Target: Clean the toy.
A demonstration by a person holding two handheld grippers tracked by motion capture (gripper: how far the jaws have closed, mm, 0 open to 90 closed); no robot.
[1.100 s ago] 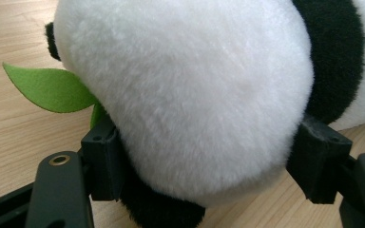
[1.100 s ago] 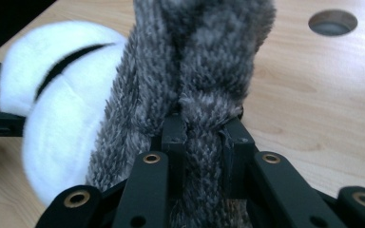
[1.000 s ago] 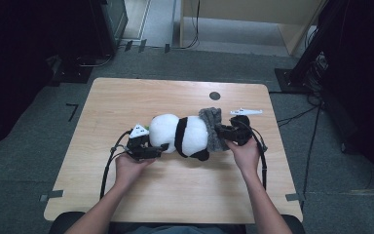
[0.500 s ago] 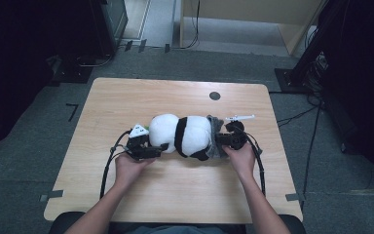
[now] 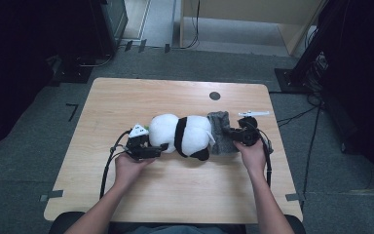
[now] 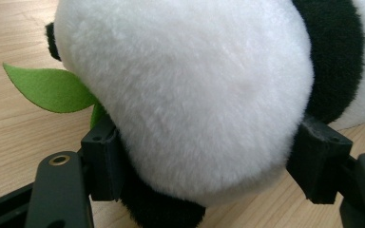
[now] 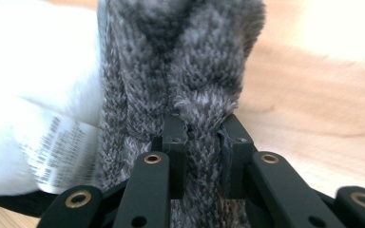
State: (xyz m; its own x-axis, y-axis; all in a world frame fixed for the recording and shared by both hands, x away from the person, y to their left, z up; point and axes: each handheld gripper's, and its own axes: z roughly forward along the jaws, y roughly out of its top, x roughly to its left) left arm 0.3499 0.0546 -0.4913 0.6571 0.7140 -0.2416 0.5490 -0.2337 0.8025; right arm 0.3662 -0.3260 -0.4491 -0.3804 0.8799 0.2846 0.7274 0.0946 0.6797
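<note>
A black-and-white plush panda (image 5: pixel 185 134) lies on its side in the middle of the wooden table (image 5: pixel 126 97). My left gripper (image 5: pixel 148 148) is shut on the panda's white head (image 6: pixel 185 95), one pad pressing on each side. A green felt leaf (image 6: pixel 47 88) sticks out by the head. A grey knitted cloth (image 5: pixel 219 131) lies against the panda's rear end. My right gripper (image 5: pixel 233 135) is shut on a fold of the grey knit (image 7: pixel 199 95). The panda's white fur and a printed label (image 7: pixel 52 147) show to the left of the knit.
A dark round spot (image 5: pixel 215 95) marks the table's far side. A small white object (image 5: pixel 253 113) lies near the right edge, just beyond my right hand (image 5: pixel 251 153). Cables (image 5: pixel 108 168) trail from both grippers toward the front edge.
My right gripper has pulled the grey cloth down and slightly left, from a raised fold above the panda's rear to lying flatter beside it. The left gripper and the panda's head have kept still.
</note>
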